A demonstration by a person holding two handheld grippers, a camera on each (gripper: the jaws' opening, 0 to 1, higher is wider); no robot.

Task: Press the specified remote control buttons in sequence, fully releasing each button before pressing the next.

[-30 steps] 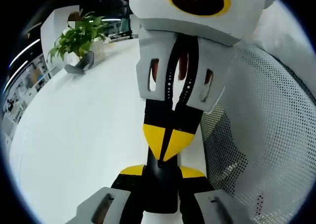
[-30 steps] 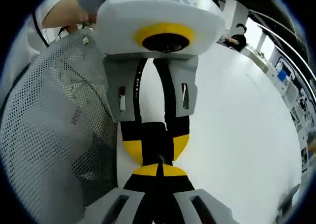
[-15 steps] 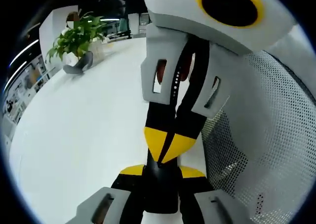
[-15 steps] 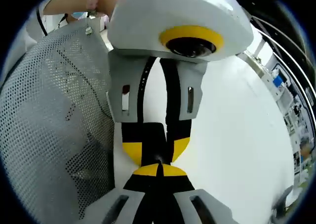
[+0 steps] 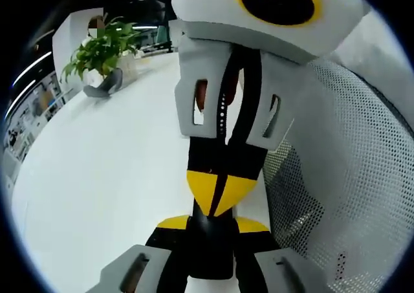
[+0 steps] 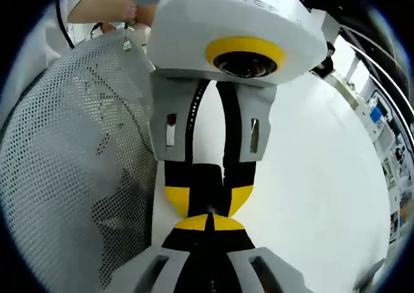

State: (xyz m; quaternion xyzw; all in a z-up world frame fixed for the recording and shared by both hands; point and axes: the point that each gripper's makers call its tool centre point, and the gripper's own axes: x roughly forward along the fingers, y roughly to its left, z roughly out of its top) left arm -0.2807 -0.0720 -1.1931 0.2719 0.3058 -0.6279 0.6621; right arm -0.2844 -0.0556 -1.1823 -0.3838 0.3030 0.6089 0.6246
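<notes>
Evidently my left gripper (image 5: 212,226) grasps the black remote (image 5: 210,254) at lower centre, steadying it over the white table (image 5: 110,170), so my right gripper (image 5: 217,193), jaws clenched into one blunt tip, can, I judge, press a button

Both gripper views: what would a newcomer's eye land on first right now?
The two grippers meeting tip to tip: in the left gripper view the right gripper fills the centre, and in the right gripper view the left gripper does. A perforated grey mesh flanks them, a potted plant stands far off on the white table.
</notes>
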